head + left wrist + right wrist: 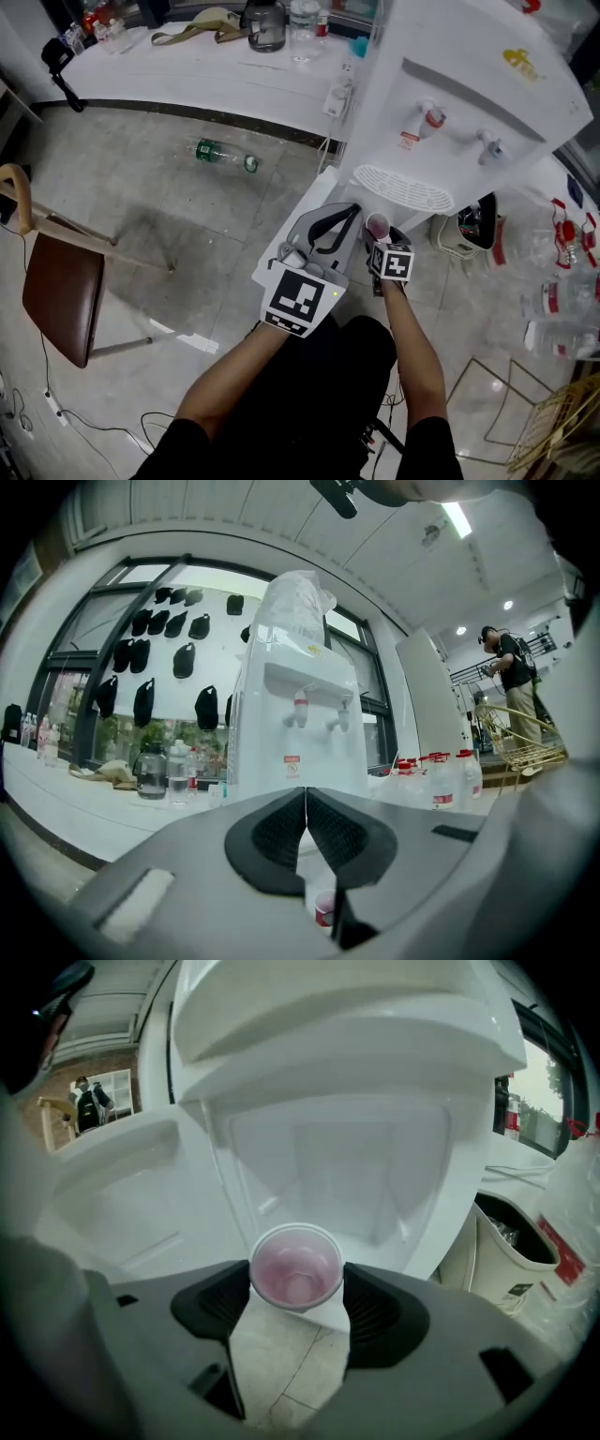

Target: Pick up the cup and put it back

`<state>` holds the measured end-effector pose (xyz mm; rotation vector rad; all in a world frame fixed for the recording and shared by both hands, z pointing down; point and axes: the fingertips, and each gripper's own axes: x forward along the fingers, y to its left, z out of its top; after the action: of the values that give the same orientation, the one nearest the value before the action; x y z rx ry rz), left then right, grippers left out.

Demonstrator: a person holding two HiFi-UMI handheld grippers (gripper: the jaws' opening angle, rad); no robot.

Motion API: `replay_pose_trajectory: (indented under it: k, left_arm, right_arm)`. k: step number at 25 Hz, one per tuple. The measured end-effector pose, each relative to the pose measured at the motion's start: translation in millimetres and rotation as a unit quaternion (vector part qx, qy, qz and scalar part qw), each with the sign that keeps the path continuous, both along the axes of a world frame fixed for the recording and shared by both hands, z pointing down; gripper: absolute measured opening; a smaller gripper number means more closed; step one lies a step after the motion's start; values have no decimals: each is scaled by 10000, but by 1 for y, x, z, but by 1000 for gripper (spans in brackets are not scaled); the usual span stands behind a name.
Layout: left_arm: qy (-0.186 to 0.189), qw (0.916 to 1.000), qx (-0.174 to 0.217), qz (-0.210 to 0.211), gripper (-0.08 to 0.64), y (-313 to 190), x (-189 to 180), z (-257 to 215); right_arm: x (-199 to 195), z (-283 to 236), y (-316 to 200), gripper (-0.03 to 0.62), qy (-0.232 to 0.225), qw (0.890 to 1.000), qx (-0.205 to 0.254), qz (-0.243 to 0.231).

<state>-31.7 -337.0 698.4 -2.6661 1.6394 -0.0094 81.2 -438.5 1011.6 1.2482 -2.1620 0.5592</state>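
While your right gripper (298, 1293) clamps the cup (294, 1269) between its pads, clear of any surface, the pick looks done; next, set it down on the drip tray (403, 187) just ahead. Left gripper (306, 822) is closed and empty.

The left hand-held gripper (305, 797) and right hand-held gripper (295, 1290) are grey with black ribbed pads (384, 1312); the person wears black short sleeves (429, 452).

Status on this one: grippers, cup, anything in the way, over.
Left gripper shut, empty. Right gripper shut on cup, held just before water dispenser. Nothing between cup and dispenser.
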Motion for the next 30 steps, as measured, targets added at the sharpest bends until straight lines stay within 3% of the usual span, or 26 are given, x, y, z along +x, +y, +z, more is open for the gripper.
replay_pose_trajectory:
  k: [7, 16, 24, 30]
  left_arm:
    - [-7, 9999, 125, 47, 8, 9, 13, -16]
    - [-127, 9996, 208, 131, 8, 13, 25, -24]
    - [-166, 9993, 238, 223, 8, 20, 36, -31]
    - [-114, 9993, 273, 238, 8, 20, 39, -35]
  right_arm:
    - [-9, -50, 59, 299, -273, 9982, -158, -518]
    - [14, -139, 108, 299, -417, 9943, 75, -983]
    - [31, -230, 105, 299, -385, 9900, 436, -1286]
    - [42, -281, 78, 299, -325, 9888, 837, -1194]
